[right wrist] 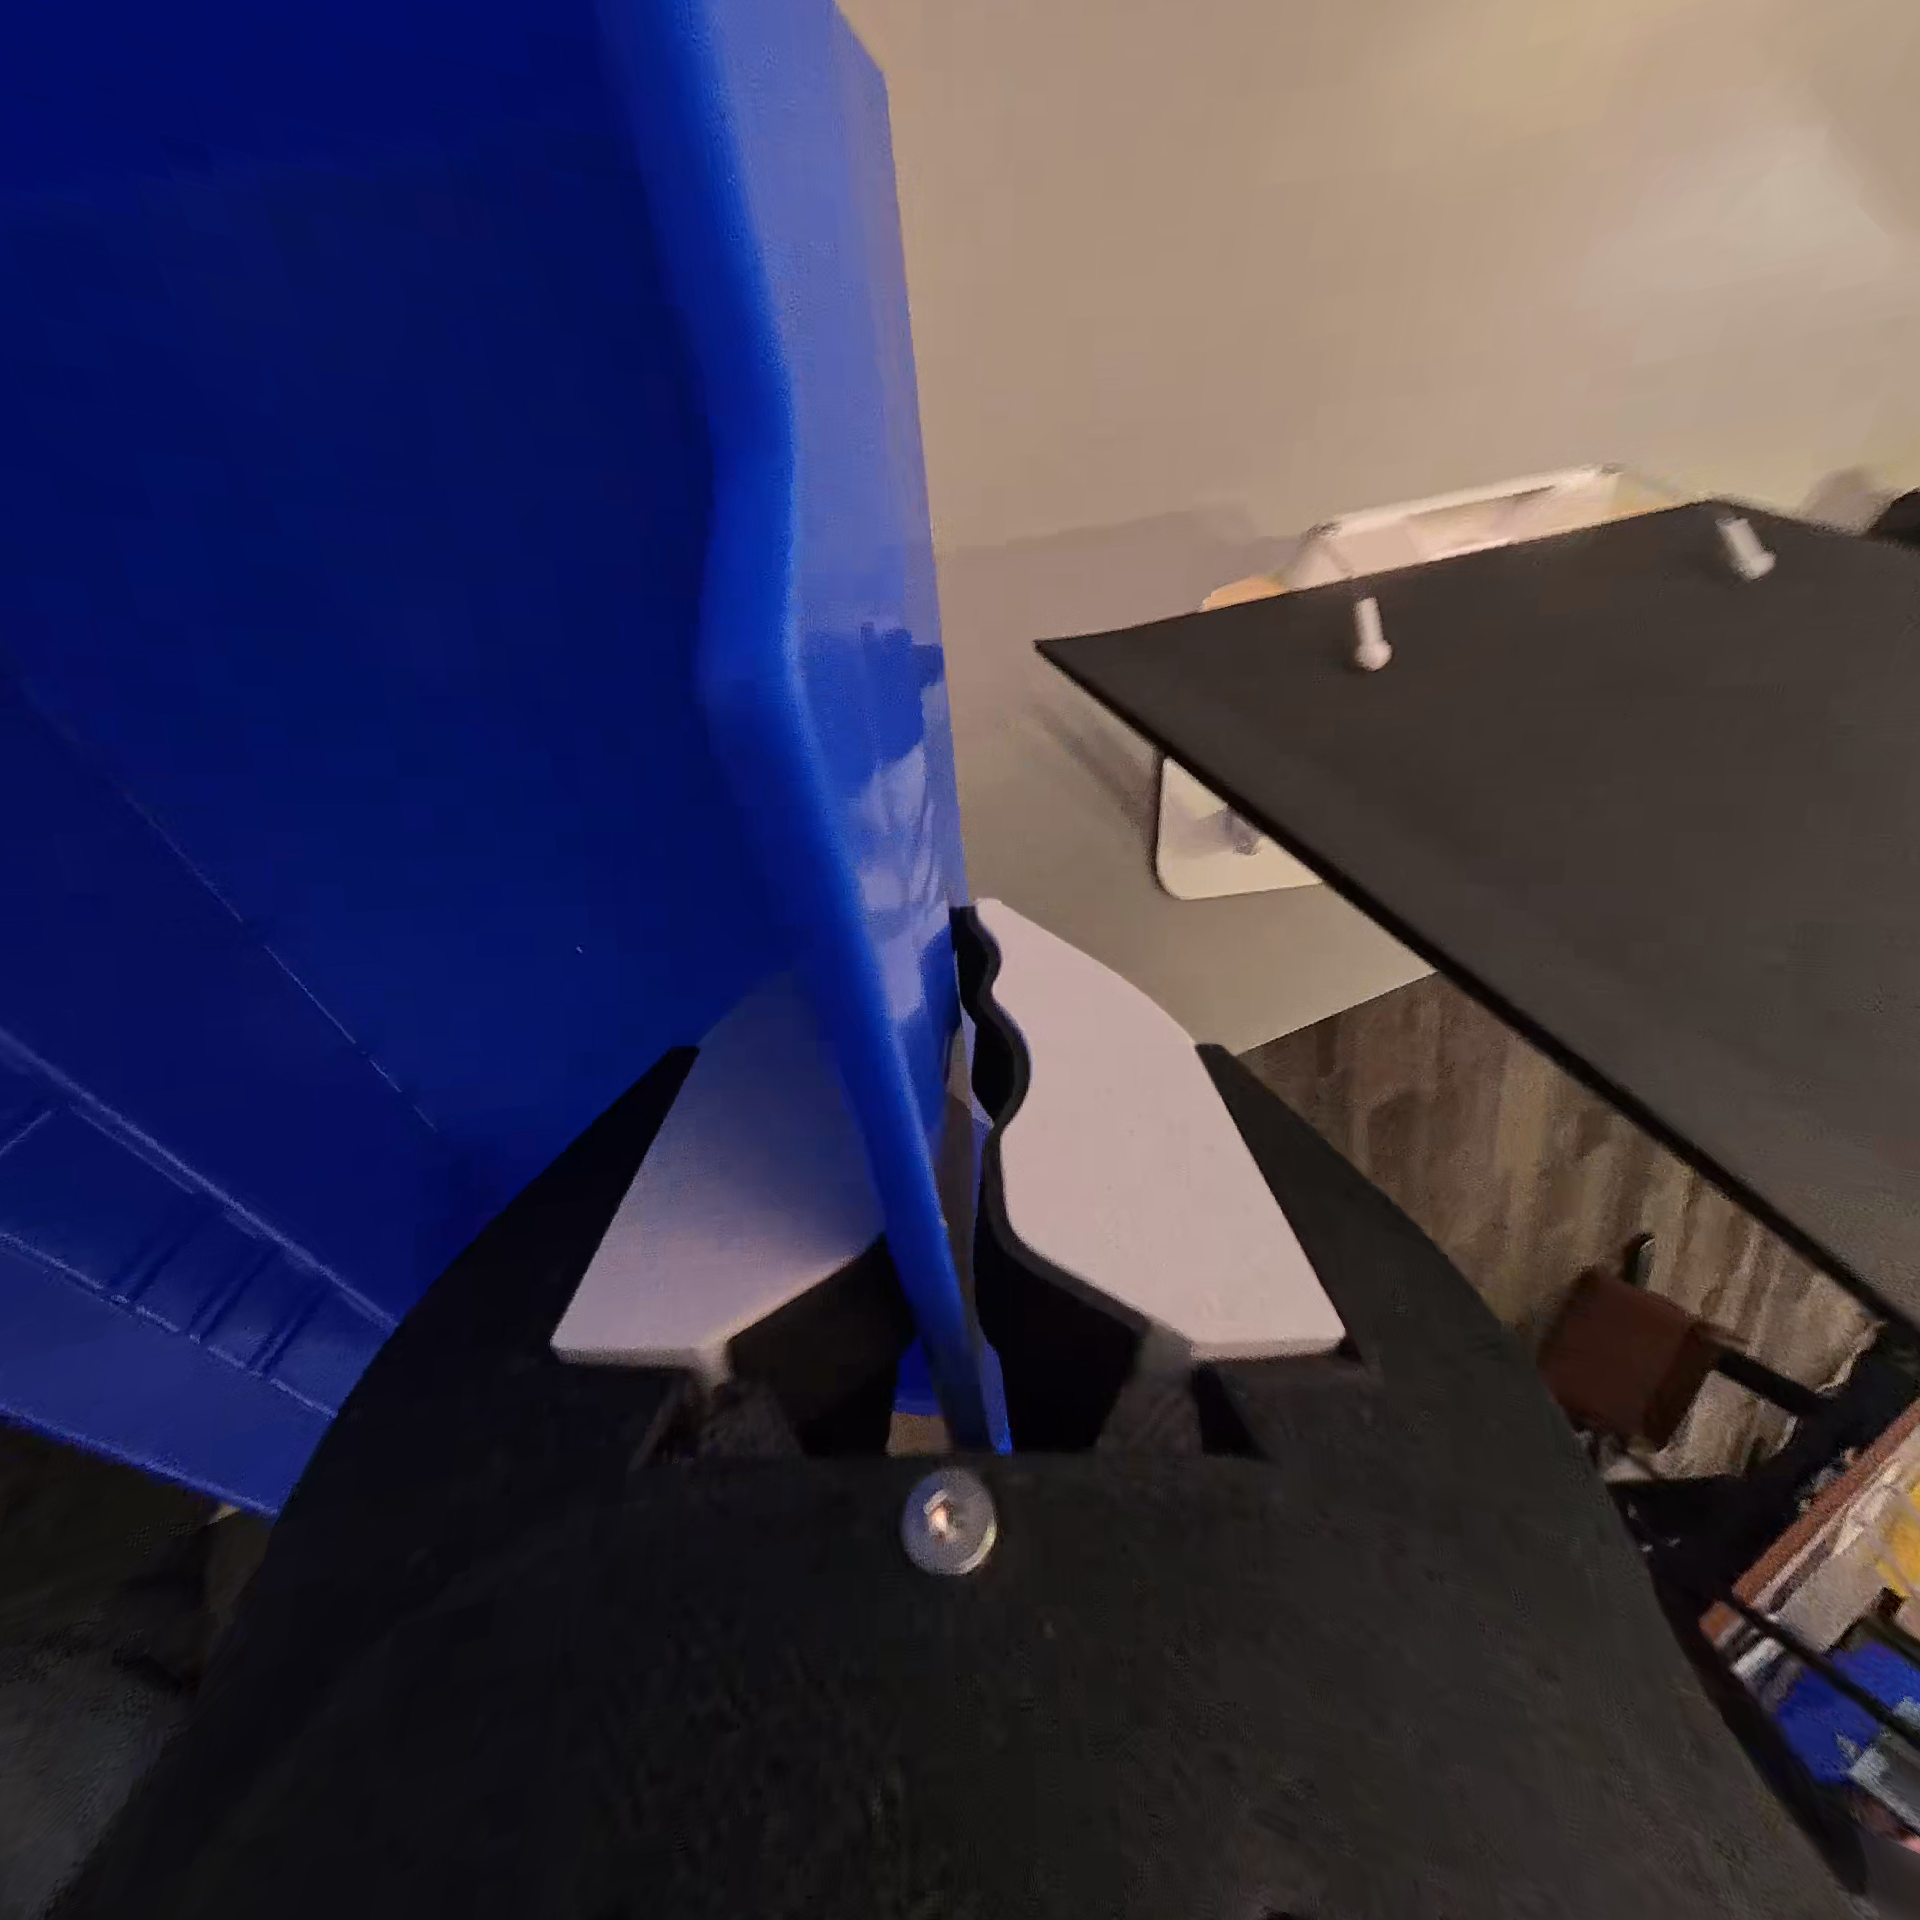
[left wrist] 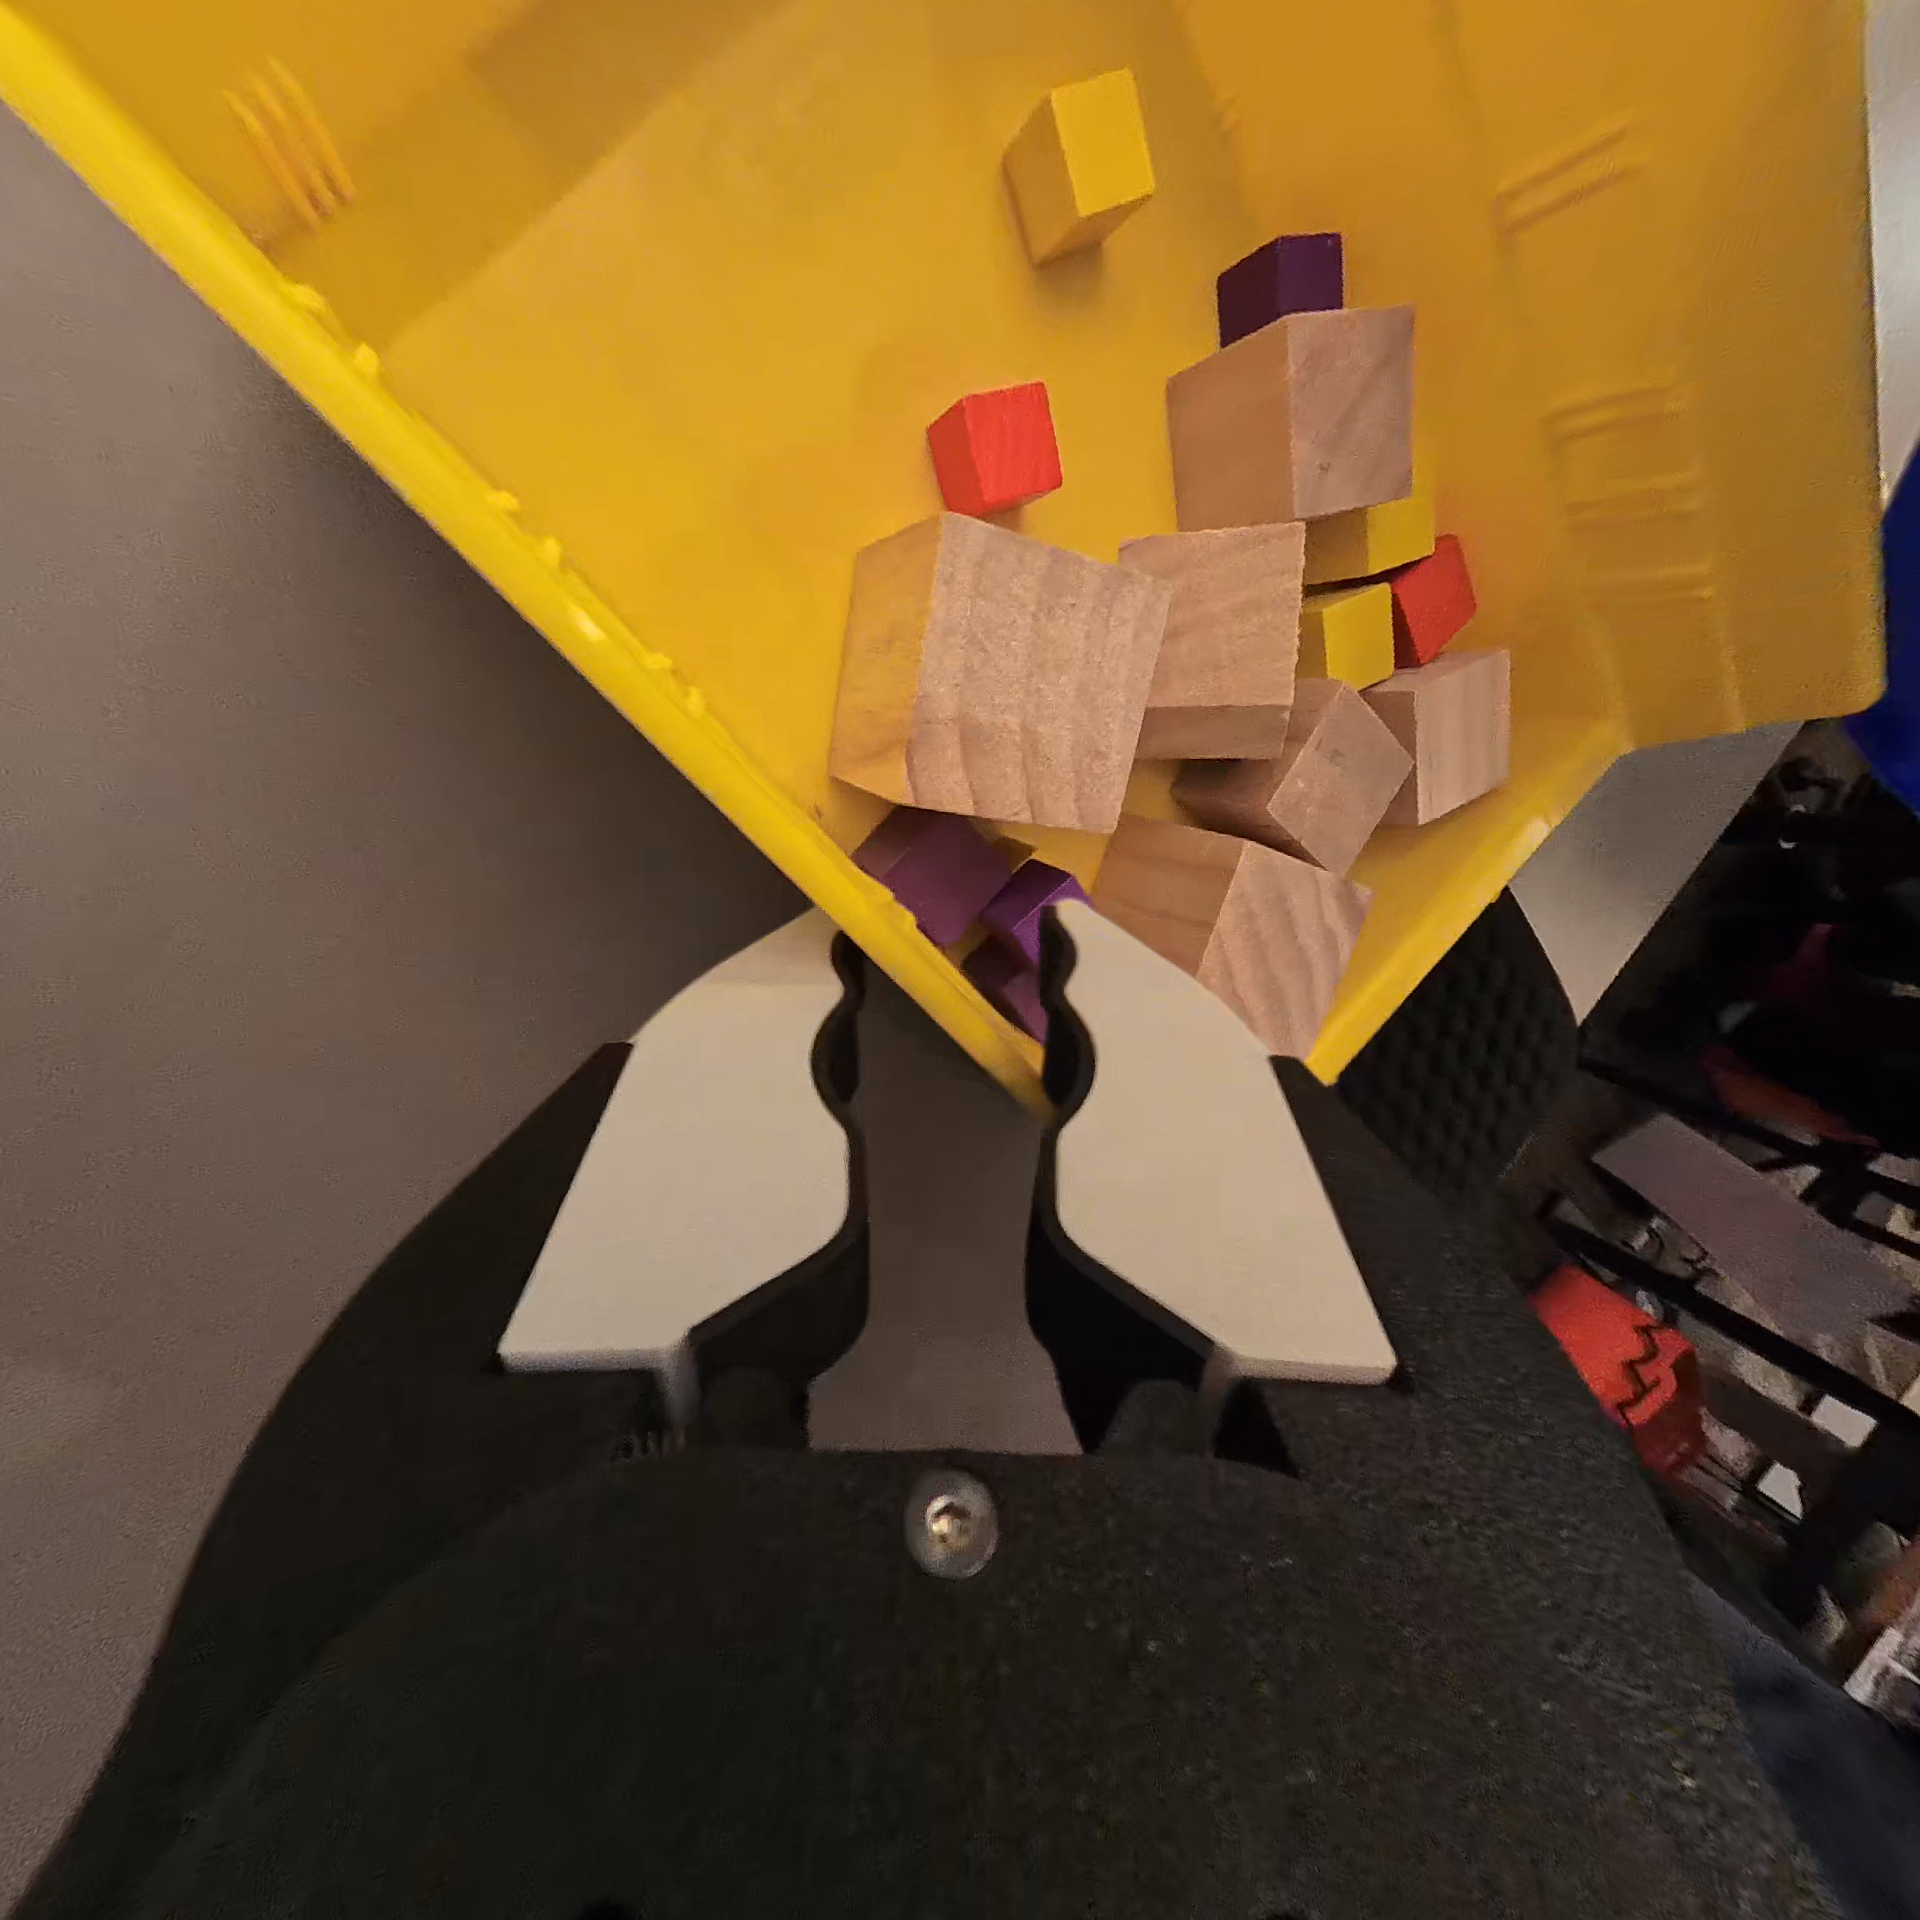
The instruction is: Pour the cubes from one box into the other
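Observation:
My left gripper (left wrist: 948, 935) is shut on the rim of a tilted yellow box (left wrist: 644, 436), held up in the air. Inside lie several cubes: big plain wooden cubes (left wrist: 997, 675), small red cubes (left wrist: 995, 447), a yellow cube (left wrist: 1081, 161) and purple cubes (left wrist: 1280, 286), piled toward the corner by my fingers. My right gripper (right wrist: 914, 997) is shut on the wall of a blue box (right wrist: 416, 623), lifted and tilted; I see only its outside, so its inside is hidden. A blue edge (left wrist: 1886, 748) shows at the right of the left wrist view.
A black tabletop (right wrist: 1558, 790) with two white pegs (right wrist: 1366, 629) lies to the right in the right wrist view. A plain wall (right wrist: 1351, 260) stands behind. Dark wire shelving with clutter (left wrist: 1714, 1247) shows at the right of the left wrist view.

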### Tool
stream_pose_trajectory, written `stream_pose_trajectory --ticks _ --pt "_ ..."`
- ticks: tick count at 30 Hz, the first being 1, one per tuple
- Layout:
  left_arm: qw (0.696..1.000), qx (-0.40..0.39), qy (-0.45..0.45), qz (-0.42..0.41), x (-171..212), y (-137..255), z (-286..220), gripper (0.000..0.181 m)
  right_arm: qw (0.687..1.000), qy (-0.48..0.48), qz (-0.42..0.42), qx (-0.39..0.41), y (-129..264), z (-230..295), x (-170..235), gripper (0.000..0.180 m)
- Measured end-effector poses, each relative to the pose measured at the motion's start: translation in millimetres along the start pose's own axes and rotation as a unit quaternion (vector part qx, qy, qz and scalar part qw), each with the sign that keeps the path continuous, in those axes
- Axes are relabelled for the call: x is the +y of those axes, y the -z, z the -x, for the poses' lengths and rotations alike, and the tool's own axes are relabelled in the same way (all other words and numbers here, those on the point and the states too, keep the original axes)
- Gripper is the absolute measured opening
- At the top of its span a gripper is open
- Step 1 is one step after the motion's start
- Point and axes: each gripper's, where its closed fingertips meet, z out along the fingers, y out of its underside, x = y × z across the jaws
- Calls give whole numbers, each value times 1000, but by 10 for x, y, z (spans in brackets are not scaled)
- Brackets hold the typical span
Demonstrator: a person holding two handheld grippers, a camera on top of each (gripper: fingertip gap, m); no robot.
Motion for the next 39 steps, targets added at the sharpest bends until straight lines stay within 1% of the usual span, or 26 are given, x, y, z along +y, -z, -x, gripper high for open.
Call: stream_pose_trajectory --ticks 1,2,4,7,10,14,18,22,25,30,34,37,39 --pt "1000 2 2 4 14 26 16 23 1000 -8 9 -10 -77 28 32 6" --pt "1000 0 -2 8 33 45 37 19 999 -17 17 -22 -156 61 58 6" --pt "1000 -8 -1 16 65 64 64 18 998 -40 26 -47 -327 153 90 6" --pt "998 -49 -9 44 137 111 137 16 993 -66 44 -85 -573 359 129 6" --pt "995 -74 -13 66 225 203 290 15 989 -74 56 -114 -707 540 149 6" --pt "993 -96 -2 73 424 420 640 13 985 -77 52 -144 -752 692 96 6" --pt "990 -122 8 70 805 708 1026 13 975 -83 45 -202 -662 934 -61 6" --pt "989 -130 44 47 1227 1015 1420 12 959 -80 50 -267 -560 1325 -242 6" --pt "990 -114 83 19 1516 1232 1704 12 949 -74 67 -300 -603 1693 -335 6" --pt "984 -93 145 -32 1885 1555 2160 11 940 -43 99 -323 -784 2297 -444 6" --pt "978 -132 160 -18 2234 1777 2438 11 936 -21 121 -328 -913 2666 -494 6" --pt "974 -153 166 -6 2456 1902 2579 11 937 -2 149 -315 -979 2808 -475 8" --pt "973 -163 166 -1 2570 1963 2641 12 942 4 155 -299 -1030 2842 -479 5"
